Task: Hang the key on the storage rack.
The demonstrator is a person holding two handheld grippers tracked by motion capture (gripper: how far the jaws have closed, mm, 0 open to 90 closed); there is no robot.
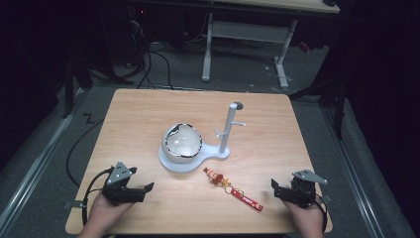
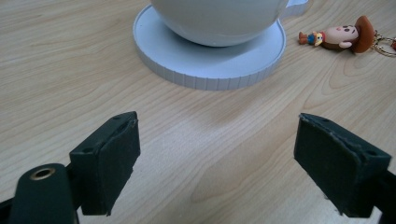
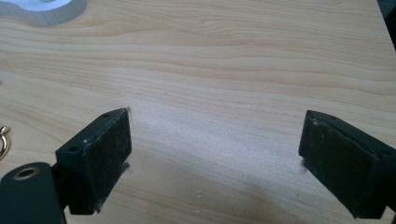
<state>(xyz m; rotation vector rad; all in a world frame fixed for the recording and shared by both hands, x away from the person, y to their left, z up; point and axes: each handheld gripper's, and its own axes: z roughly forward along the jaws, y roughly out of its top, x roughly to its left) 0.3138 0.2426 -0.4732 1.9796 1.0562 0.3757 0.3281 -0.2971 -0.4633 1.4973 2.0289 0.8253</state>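
Both grippers sit at the bottom of the high view, one in each hand: the left gripper at lower left, the right gripper at lower right. Each has its jaws spread wide with nothing between them; in the left gripper view and the right gripper view there is just bare table between the black pads.

Between the two hands, right of centre and low in the high view, lies the keychain. Its long axis runs on a slant from upper left to lower right: a small figure at the upper-left end, a gold ring in the middle, a red strap at the lower-right end. The strap carries white lettering, too small to read.

The right gripper looks the nearer of the two, with the strap end just to the left of its jaws in the high view. In the right gripper view, the ring is at the left edge, so that gripper would have to swing left to line up. In the left gripper view, the figure lies in the upper right, well apart from the jaws.

Above the keychain in the high view stand a white bowl on a base and a post with pegs, likely where the ring is to be hung.
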